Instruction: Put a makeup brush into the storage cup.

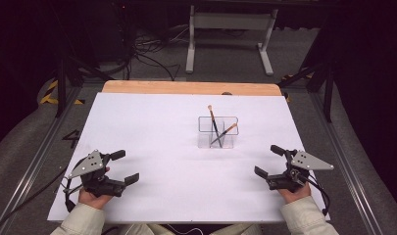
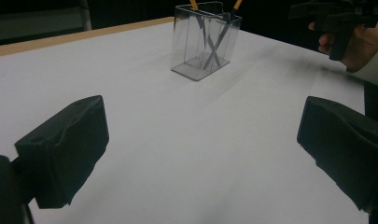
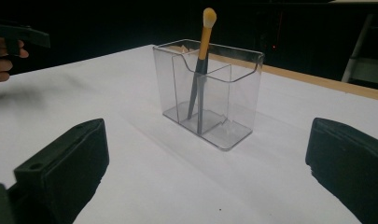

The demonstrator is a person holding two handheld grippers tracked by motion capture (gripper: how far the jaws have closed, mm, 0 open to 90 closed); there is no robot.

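Both tools, left [image 1: 125, 167] and right [image 1: 268, 160], gape wide, well apart from the organizer [image 1: 217, 131].

We see our left gripper [image 1: 121, 167] at seven o'clock on the table: a black body with two blocky black jaws whose padded faces look creased, and a grey three-cornered plate dotted with small screws on top. A black cable loops from its rear. Our right gripper [image 1: 268, 161], at four o'clock, is built the same, plate and cable alike. Both our sleeves [image 1: 83, 220] are a pale cream cloth, bunched at the cuffs.
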